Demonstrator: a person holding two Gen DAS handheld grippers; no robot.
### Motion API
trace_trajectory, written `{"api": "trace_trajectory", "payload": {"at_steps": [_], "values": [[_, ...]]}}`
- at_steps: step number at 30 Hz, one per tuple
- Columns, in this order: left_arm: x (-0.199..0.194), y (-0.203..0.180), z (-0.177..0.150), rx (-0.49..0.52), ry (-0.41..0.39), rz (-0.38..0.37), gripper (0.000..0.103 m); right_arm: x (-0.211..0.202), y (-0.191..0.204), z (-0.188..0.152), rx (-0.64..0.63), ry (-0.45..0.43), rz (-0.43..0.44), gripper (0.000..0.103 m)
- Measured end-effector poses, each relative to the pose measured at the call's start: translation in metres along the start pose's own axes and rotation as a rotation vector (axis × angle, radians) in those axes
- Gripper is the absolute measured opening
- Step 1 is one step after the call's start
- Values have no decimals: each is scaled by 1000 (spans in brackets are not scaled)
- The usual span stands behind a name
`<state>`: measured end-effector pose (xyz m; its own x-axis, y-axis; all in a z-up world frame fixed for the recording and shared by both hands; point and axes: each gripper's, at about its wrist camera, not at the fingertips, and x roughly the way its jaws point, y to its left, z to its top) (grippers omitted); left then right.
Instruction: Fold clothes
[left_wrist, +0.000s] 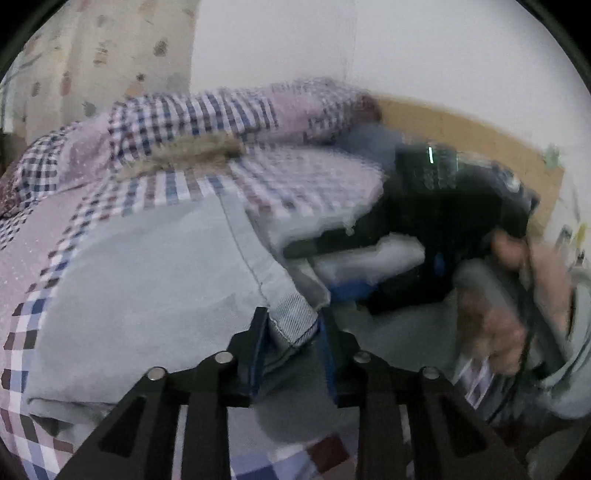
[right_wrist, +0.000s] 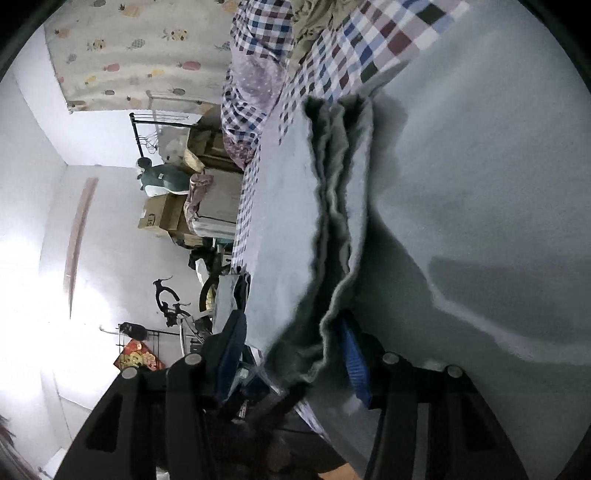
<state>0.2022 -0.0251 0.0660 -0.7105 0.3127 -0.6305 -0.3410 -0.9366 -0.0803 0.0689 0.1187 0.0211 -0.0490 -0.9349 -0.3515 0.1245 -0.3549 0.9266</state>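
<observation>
A pale blue-grey garment (left_wrist: 155, 273) lies spread on the checked bedspread (left_wrist: 44, 236). My left gripper (left_wrist: 292, 334) is shut on a hemmed, stitched corner of it, lifted a little off the bed. The right wrist view is rolled sideways. In it my right gripper (right_wrist: 291, 339) is shut on a bunch of several stacked layers of the same garment (right_wrist: 332, 206), with more of the cloth spreading to the right. From the left wrist view, the right gripper's black body (left_wrist: 443, 221) and the hand (left_wrist: 517, 280) on its handle show blurred on the right.
A checked pillow or rolled quilt (left_wrist: 207, 118) and a tan fringed cloth (left_wrist: 192, 153) lie at the bed's far side. A wooden headboard (left_wrist: 472, 133) meets the white wall. Beside the bed stand cardboard boxes (right_wrist: 166, 218), a clothes rack (right_wrist: 147, 125) and a pineapple-print curtain (right_wrist: 140, 48).
</observation>
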Motion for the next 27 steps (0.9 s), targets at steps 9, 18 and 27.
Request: {"api": "trace_trajectory", "payload": {"at_steps": [9,18,27], "values": [[2,-35,-10,186,-12,83,76,2,8,0,6,17,26,56],[31,-51,-1,255,-49,238,75,-3,12,-1,-15,18,63,56],[20,-34,6,172,-68,283,25,-2,19,3,-39,30,54,56]]}}
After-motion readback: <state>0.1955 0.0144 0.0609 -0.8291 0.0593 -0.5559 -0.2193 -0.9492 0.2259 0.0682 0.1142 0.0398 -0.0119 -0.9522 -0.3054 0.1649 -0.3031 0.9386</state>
